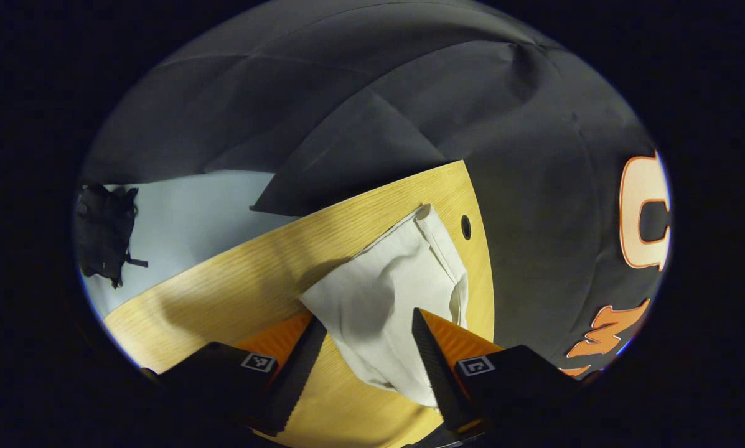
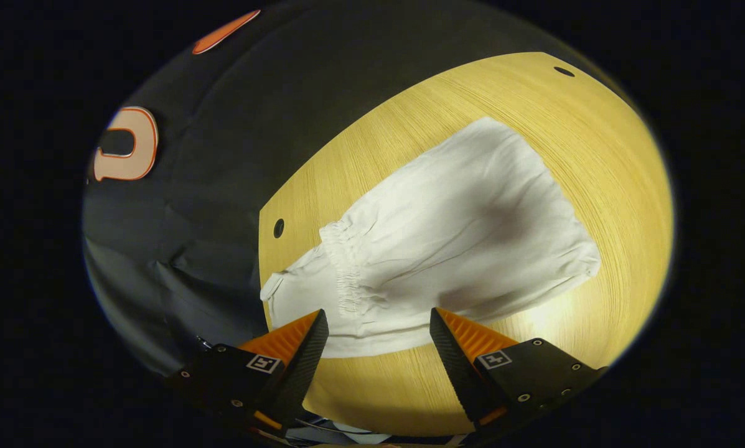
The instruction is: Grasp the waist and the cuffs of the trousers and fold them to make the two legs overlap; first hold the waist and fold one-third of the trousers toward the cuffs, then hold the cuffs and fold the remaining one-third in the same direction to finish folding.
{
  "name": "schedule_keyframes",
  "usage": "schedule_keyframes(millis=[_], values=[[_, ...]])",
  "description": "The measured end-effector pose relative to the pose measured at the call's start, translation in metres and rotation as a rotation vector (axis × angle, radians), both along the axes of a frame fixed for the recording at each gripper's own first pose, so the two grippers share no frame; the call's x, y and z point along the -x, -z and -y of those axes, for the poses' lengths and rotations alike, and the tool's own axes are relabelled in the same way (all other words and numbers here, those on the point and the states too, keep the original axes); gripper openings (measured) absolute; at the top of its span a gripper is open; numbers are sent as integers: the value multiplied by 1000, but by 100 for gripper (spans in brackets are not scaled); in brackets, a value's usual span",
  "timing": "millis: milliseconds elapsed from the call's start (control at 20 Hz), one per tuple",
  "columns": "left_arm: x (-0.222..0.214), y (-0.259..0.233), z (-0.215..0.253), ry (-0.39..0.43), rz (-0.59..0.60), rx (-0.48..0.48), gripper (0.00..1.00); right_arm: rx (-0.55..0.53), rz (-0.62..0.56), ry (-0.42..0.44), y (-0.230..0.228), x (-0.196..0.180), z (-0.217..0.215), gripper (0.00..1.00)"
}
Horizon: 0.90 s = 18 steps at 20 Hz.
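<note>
White trousers [image 2: 453, 242] lie folded on a light wooden table [image 2: 596, 143]. In the right gripper view the gathered elastic waist [image 2: 347, 274] lies folded over the legs, with a cuff end [image 2: 279, 292] poking out toward the table's edge. My right gripper [image 2: 378, 323] hovers open above the near edge of the cloth, nothing between its fingers. In the left gripper view the trousers [image 1: 391, 292] appear as a crumpled white bundle with a hemmed cuff [image 1: 437, 239] at the far end. My left gripper [image 1: 366, 330] stands open, its fingers on either side of the near cloth, not pressing it.
A small round hole [image 1: 466, 227] is in the table near its edge, beside the trousers. Black cloth walls surround the table. A pale floor [image 1: 192, 211] with a dark bag-like object [image 1: 104, 233] lies beyond the table in the left gripper view.
</note>
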<state>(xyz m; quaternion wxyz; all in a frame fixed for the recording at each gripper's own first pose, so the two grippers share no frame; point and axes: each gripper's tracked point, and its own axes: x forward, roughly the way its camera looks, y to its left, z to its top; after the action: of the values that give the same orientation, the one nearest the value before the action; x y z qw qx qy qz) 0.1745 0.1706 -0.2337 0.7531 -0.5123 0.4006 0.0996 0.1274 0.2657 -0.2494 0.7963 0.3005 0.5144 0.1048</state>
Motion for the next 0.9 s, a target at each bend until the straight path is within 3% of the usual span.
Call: schedule_keyframes(millis=[100,200,250,350,450,900], values=[[-4,11,-1,0,-32,-17,75,-9,-5,10,-1,2,2,99],[-7,14,-2,-18,-51,-7,6,-3,-1,17,0,3,7,100],[-15,24,6,1,-38,-9,11,1,2,21,0,4,10,100],[-18,4,3,13,10,-32,4,5,9,27,-2,6,18,98],[-23,-13,3,48,64,-83,4,5,17,34,-3,8,23,98],[-60,-137,58,223,301,-271,4,-19,53,74,-12,18,61,98]])
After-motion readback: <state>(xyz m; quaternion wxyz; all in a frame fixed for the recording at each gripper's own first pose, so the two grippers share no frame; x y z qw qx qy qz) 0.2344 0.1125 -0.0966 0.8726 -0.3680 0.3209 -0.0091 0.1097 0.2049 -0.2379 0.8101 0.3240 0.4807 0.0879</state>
